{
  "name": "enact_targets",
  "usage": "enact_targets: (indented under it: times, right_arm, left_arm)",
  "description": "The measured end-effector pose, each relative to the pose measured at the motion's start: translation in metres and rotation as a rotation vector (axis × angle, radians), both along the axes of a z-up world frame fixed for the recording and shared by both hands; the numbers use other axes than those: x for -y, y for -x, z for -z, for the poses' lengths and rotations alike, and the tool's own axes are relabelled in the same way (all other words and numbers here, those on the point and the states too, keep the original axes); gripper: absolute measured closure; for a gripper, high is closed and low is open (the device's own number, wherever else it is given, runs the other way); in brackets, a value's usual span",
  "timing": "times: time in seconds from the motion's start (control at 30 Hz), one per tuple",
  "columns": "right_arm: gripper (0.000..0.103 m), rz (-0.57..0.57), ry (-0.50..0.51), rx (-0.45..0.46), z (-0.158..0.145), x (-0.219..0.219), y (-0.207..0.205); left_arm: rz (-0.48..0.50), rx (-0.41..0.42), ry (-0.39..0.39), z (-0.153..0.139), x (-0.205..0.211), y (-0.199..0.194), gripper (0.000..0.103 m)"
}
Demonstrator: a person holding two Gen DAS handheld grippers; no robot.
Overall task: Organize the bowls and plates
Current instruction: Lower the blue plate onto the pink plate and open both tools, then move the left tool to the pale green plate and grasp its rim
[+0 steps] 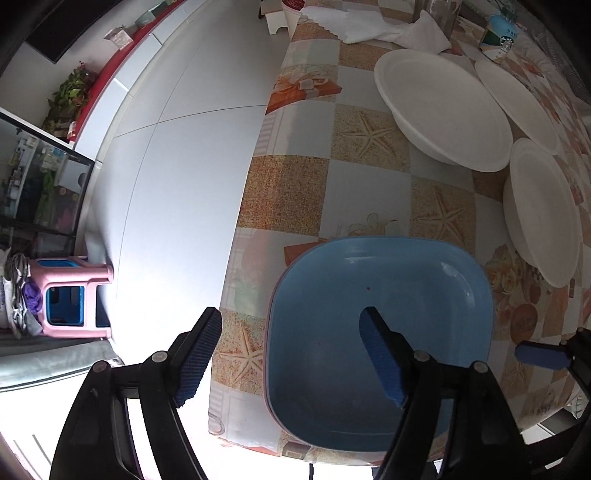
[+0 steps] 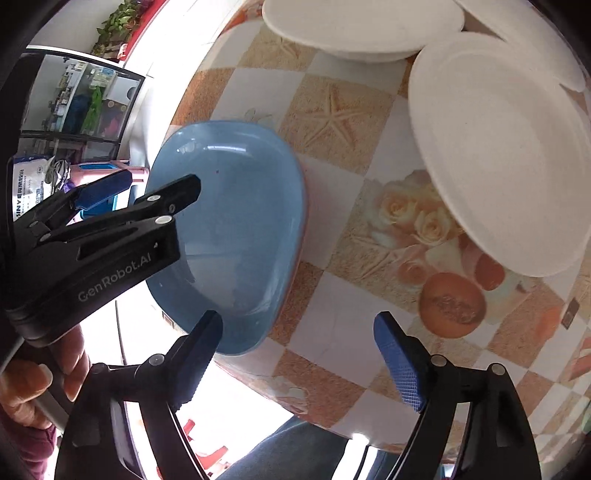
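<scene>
**Two grippers wide, blue bowl at the table's near-left corner**

Two grippers in my views, both pointing steeply down. My left gripper (image 1: 291, 354) has its jaws spread wide and straddles the left rim of the blue bowl (image 1: 380, 332): one finger outside over the tablecloth, the other above the bowl's inside. The pads do not press on the rim. My right gripper (image 2: 299, 354) is also spread wide, nothing gripped; its left finger overlaps the bowl's near rim in the view, its right finger is over bare cloth.

The blue bowl, square with rounded corners, sits at the near-left corner of the table (image 1: 295, 199), close to both edges. It looks empty.

Three white dishes lie farther in: a large white bowl (image 1: 443, 110) toward the far side, a flat white plate (image 1: 517, 103) just beyond it, a smaller white dish (image 1: 543, 210) near the right edge of the left wrist view. A paper cup (image 1: 500, 35) stands at the far edge.

A hand (image 2: 33, 380) holds the left gripper's handle.
</scene>
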State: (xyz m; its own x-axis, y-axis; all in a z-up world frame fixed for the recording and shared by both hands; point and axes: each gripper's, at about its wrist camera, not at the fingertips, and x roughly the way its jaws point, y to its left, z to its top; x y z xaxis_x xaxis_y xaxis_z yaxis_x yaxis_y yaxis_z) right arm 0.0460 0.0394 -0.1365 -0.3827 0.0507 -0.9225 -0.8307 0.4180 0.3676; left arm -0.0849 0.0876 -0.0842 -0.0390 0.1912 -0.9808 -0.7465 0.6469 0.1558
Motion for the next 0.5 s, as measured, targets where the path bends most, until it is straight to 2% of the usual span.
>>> enact_targets:
  times: [0.17,0.3,0.5]
  right_arm:
    - [0.018,0.003,0.021,0.02,-0.003,0.025,-0.018]
    - [0.018,0.027,0.039,0.029,-0.005,0.042,-0.03]
    - [0.017,0.134,0.066,0.043,-0.013,0.074,-0.07]
  left_arm:
    - [0.026,-0.003,0.005,-0.013,0.021,-0.008,0.022]
    - [0.093,0.01,0.03,-0.018,0.05,-0.023,0.022]
    - [0.156,0.023,0.069,-0.025,0.087,-0.053,0.022]
